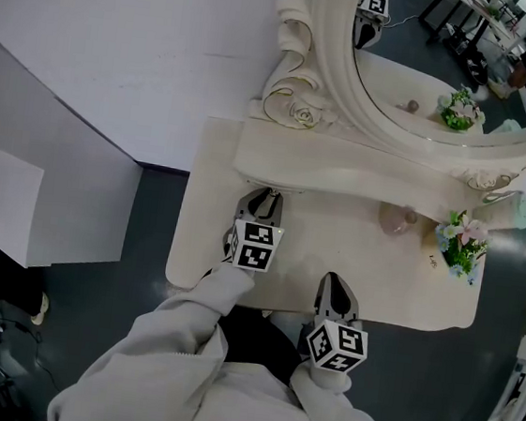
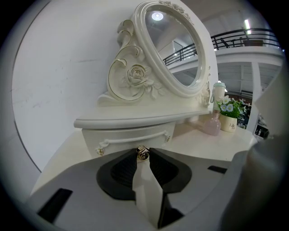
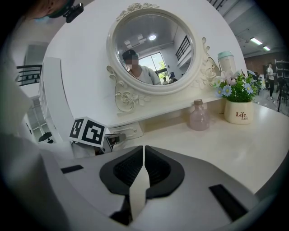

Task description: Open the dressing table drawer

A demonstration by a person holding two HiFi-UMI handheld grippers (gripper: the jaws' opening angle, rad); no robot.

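head view / table: cream dressing table (image 1: 202, 245); oval mirror (image 1: 430, 73) at the back, with a shelf (image 1: 343, 171) below it.
head view / left gripper: left gripper (image 1: 263, 197) points at the left end of the shelf's front edge, tips right up against that spot.
head view / right gripper: right gripper (image 1: 337, 287) is over the near edge of the tabletop, well apart from the shelf, with nothing at its tips.
head view / other items: pink bottle (image 1: 397, 218) and flower pot (image 1: 460, 244) stand near each other on the right side of the top.
left gripper view / drawer: drawer (image 2: 122, 134) sits directly under the shelf, front facing the camera, with a bar handle (image 2: 135, 139) across it.
left gripper view / jaws: clamped on a small gold knob (image 2: 142, 152) just below the bar handle. One pad is on each side of it and the tips are nearly together.
left gripper view / drawer state: the front looks close under the shelf. Can't tell if it is pulled out at all.
right gripper view / jaws: fully together, nothing between them.
right gripper view / left gripper: its marker cube (image 3: 88, 131) shows at the left, just in front of the drawer.
right gripper view / background: mirror centred, pink bottle and flower pot to the right on the tabletop, both upright.
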